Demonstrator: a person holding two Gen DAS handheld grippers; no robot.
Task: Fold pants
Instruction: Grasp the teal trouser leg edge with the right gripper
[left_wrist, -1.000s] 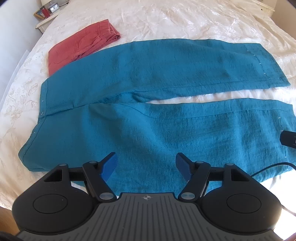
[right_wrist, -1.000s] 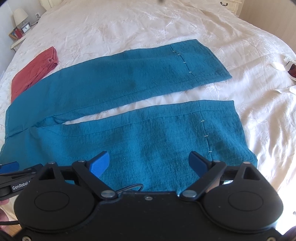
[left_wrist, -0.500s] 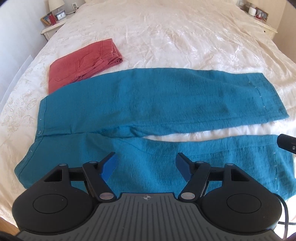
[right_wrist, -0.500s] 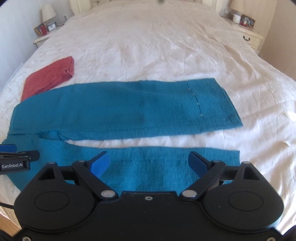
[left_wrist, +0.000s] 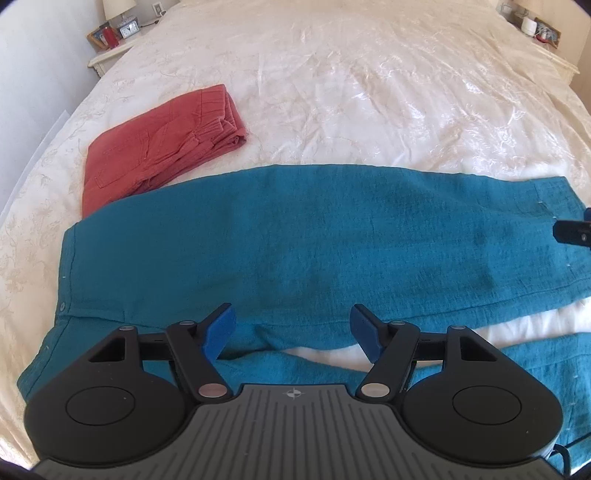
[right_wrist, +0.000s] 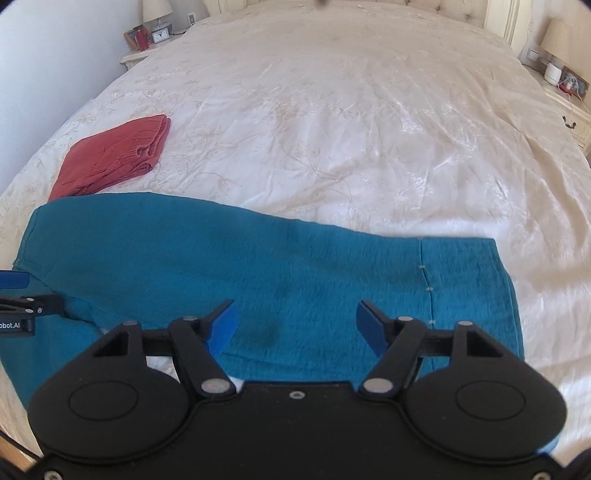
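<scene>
Teal pants (left_wrist: 295, 236) lie flat across the cream bed, waistband at the left, the two legs running right with a strip of bedspread between them. My left gripper (left_wrist: 291, 332) hovers open over the crotch, nothing between its blue pads. In the right wrist view the same teal pants (right_wrist: 295, 277) fill the lower half. My right gripper (right_wrist: 295, 326) hangs above the far leg near its hem; its jaws are closing with nothing held. The left gripper's tip (right_wrist: 14, 295) shows at the left edge there, and the right gripper's tip (left_wrist: 576, 232) at the right edge of the left wrist view.
Folded red pants (left_wrist: 155, 144) lie on the bedspread beyond the waistband, at the left. Nightstands with lamps and small items stand at the bed's far corners (right_wrist: 147, 37). The wide cream bedspread (right_wrist: 351, 129) stretches beyond the teal pants.
Both grippers have drawn back toward the bed's near edge, so the pants sit lower in view and the near leg is mostly hidden. The right gripper's jaws have narrowed.
</scene>
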